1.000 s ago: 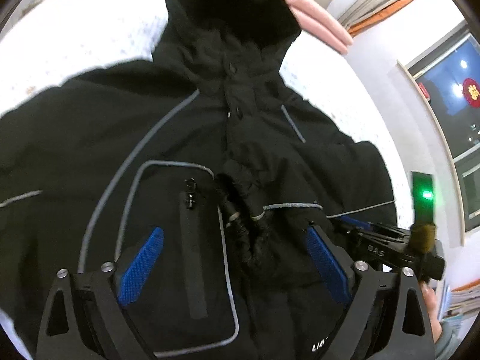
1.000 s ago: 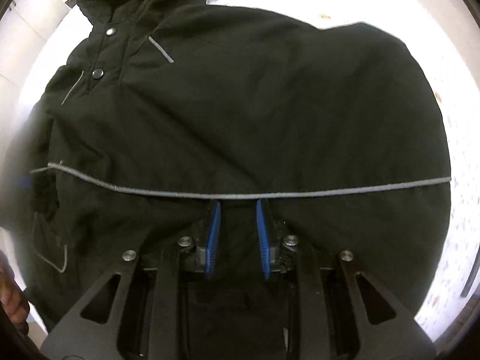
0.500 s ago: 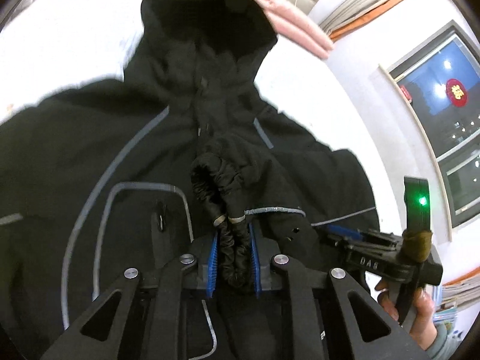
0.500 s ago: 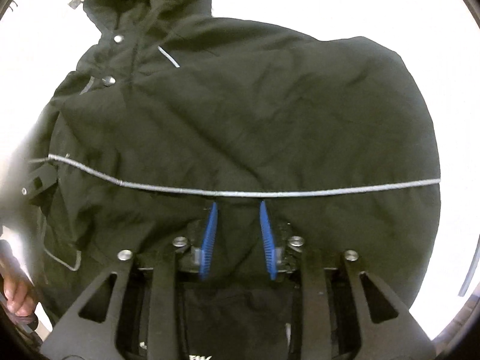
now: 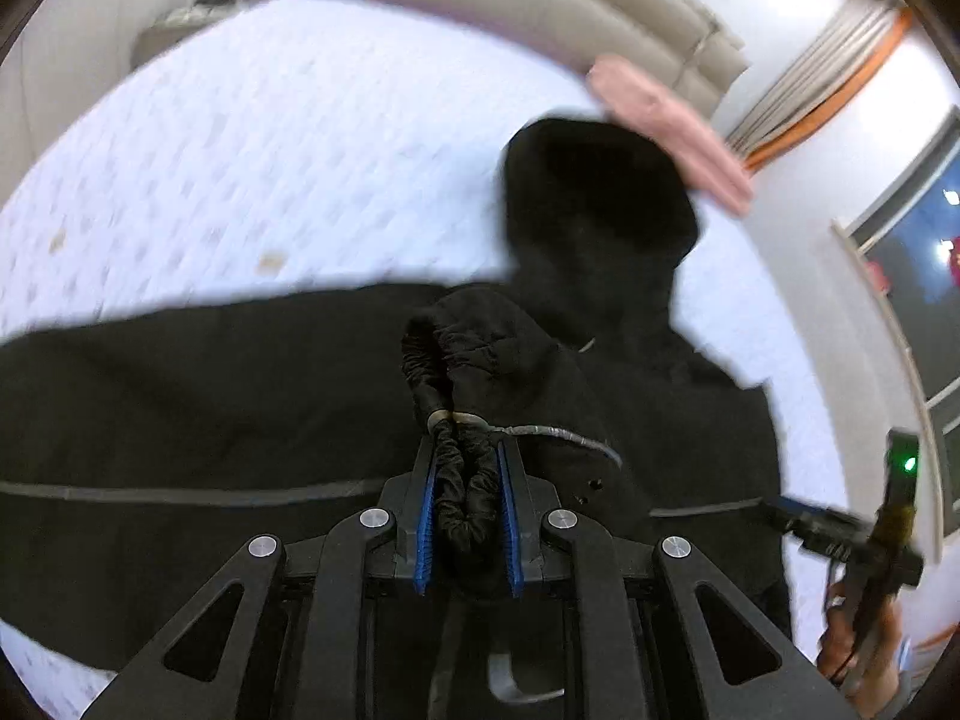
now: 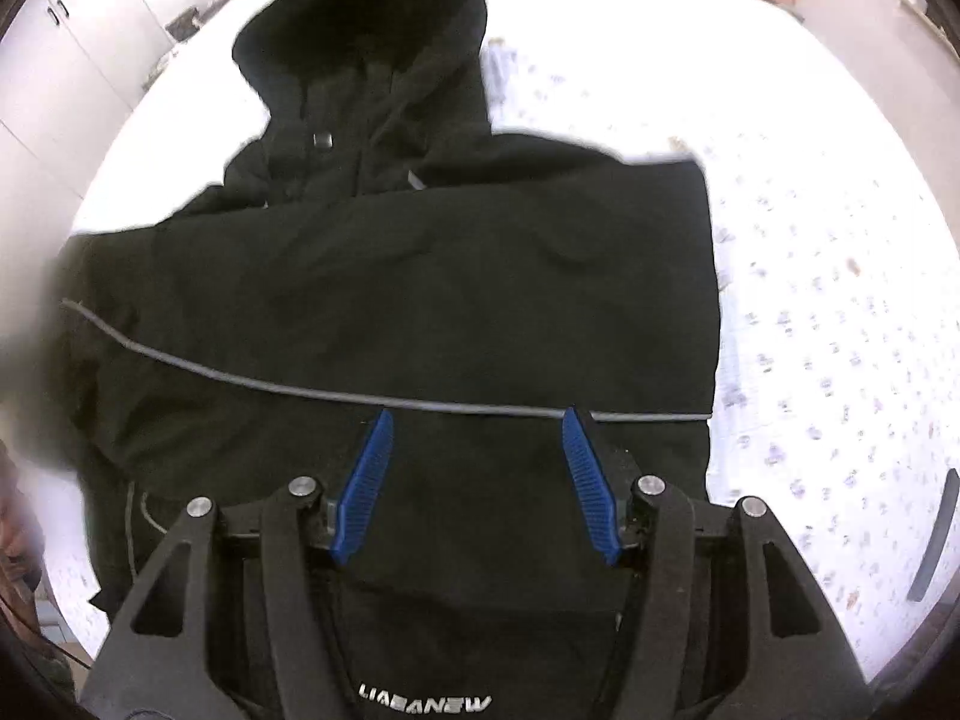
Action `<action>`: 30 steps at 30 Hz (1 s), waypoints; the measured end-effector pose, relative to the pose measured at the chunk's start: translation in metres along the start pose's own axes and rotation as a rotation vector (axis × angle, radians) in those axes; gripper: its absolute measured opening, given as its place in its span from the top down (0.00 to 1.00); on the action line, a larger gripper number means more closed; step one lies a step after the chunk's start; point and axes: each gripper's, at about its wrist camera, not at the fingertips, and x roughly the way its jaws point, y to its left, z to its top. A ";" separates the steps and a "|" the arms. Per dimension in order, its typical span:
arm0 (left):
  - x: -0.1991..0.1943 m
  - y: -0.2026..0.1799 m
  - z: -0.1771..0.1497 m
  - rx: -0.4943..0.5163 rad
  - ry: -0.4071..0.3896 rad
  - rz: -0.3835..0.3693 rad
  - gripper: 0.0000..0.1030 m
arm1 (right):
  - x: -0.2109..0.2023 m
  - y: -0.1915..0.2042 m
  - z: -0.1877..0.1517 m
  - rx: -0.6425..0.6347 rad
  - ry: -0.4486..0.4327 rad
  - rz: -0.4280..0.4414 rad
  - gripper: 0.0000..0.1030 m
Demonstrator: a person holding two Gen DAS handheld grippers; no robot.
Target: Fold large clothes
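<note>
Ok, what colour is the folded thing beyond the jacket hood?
Pink fabric, clearest in the left wrist view.

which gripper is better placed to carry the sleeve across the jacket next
Left. The left gripper is shut on the sleeve cuff, while the right gripper, jaws just opened, hangs empty over the jacket.

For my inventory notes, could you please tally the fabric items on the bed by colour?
Black: 1, the jacket, its cuff clamped in the left gripper
Pink: 1, the folded cloth
Total: 2
</note>
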 end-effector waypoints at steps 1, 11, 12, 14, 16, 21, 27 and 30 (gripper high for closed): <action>0.012 0.009 -0.008 -0.001 0.040 0.028 0.81 | 0.012 0.003 -0.001 -0.011 0.017 -0.014 0.47; -0.003 0.004 -0.018 0.060 0.028 0.211 0.53 | 0.056 0.012 -0.003 -0.067 0.117 -0.118 0.46; -0.013 -0.003 -0.018 0.062 0.013 0.195 0.53 | 0.049 0.015 -0.002 -0.080 0.109 -0.131 0.46; -0.030 -0.020 -0.024 0.060 -0.015 0.112 0.50 | 0.026 0.032 -0.005 -0.136 0.050 -0.116 0.46; -0.026 -0.042 -0.030 0.070 -0.010 0.048 0.48 | 0.013 0.050 -0.010 -0.159 0.021 -0.068 0.46; 0.039 -0.063 -0.047 0.081 0.106 0.034 0.48 | 0.026 0.080 -0.030 -0.213 0.040 -0.045 0.47; 0.062 -0.053 -0.053 0.042 0.136 0.069 0.48 | 0.073 0.071 -0.040 -0.181 0.136 -0.029 0.46; 0.039 -0.048 -0.050 0.009 0.115 0.039 0.48 | 0.076 0.065 -0.037 -0.145 0.167 -0.015 0.46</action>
